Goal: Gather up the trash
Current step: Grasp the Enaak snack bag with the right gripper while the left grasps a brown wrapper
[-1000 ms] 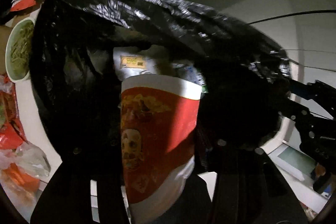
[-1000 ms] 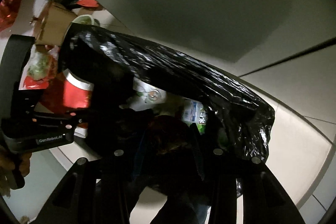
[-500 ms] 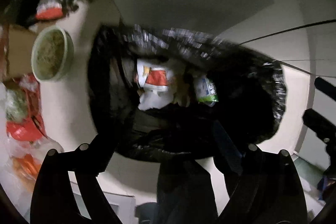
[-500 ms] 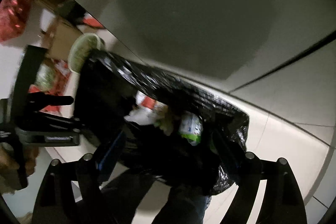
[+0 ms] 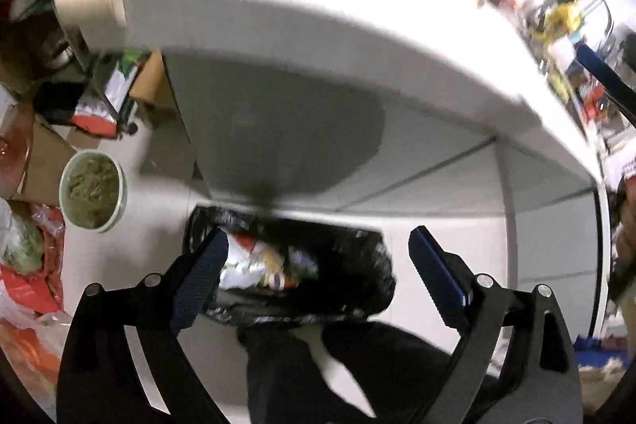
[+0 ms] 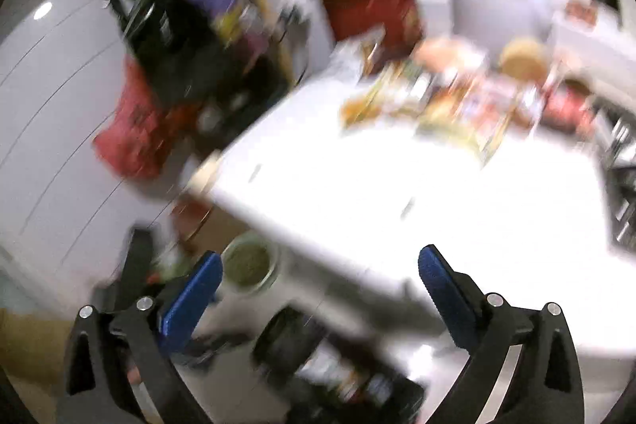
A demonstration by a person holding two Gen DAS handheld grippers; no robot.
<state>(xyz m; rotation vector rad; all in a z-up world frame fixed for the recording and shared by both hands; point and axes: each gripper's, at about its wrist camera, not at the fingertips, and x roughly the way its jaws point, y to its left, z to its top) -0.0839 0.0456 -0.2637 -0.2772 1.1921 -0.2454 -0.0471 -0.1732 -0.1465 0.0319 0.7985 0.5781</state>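
A black trash bag (image 5: 359, 275) sits on the floor under the white table (image 5: 302, 6), open, with wrappers and a red-and-white cup (image 5: 254, 261) inside. My left gripper (image 5: 318, 265) is open and empty, well above the bag. My right gripper (image 6: 318, 277) is open and empty, held above the table edge. In the blurred right wrist view the white table (image 6: 357, 193) carries several food packages and wrappers (image 6: 457, 102) at its far side. The bag also shows at the bottom of the right wrist view (image 6: 302, 344).
A bowl of greenish food (image 5: 93, 191) stands on the floor left of the bag, also in the right wrist view (image 6: 248, 263). Cardboard boxes (image 5: 43, 153) and red plastic bags (image 5: 28, 277) lie at the left. A red bag (image 6: 135, 130) and a dark rack (image 6: 190, 26) stand beyond the table.
My left gripper let go of the red-and-white cup into the bag and opened. Both grippers have risen away from the bag; the right one now faces the tabletop.
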